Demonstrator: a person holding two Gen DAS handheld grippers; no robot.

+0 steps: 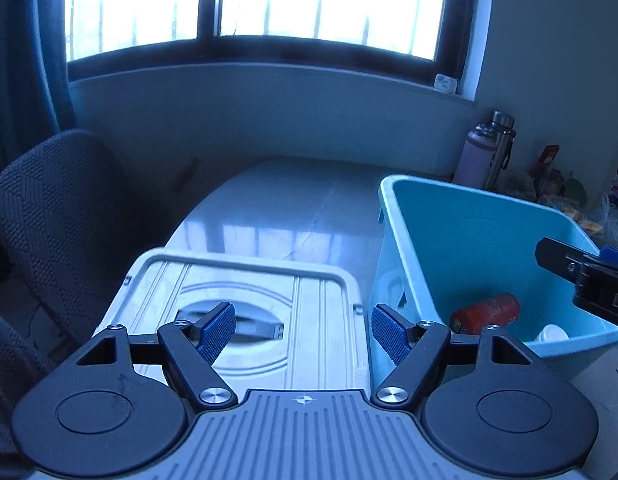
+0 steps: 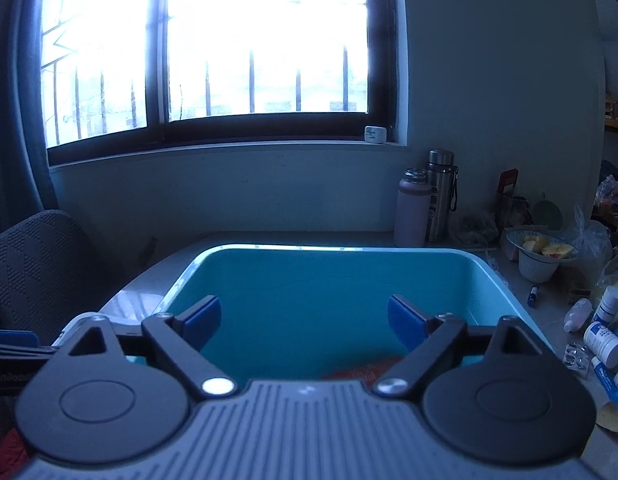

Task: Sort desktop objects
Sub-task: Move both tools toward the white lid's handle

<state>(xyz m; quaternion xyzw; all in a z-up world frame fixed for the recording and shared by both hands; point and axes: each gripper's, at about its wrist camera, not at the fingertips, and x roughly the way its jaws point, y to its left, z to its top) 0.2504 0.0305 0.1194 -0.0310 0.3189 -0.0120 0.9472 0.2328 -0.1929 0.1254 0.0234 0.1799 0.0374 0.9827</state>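
A light blue bin (image 1: 473, 232) stands on the table; it fills the middle of the right wrist view (image 2: 329, 276). Inside it lie a red can (image 1: 485, 312) and a white cap-like thing (image 1: 551, 334); a bit of the red can (image 2: 369, 370) shows under my right gripper. My left gripper (image 1: 303, 334) is open and empty above a grey box lid (image 1: 321, 292) left of the bin. My right gripper (image 2: 305, 322) is open and empty over the bin's near rim; its finger shows in the left wrist view (image 1: 589, 276).
Right of the bin lie white medicine bottles (image 2: 603, 342), a tube, a blister pack (image 2: 575, 358), a marker (image 2: 532, 295) and a bowl of fruit (image 2: 541, 254). Two flasks (image 2: 427, 200) stand at the wall. A grey chair (image 1: 57, 216) is at the left.
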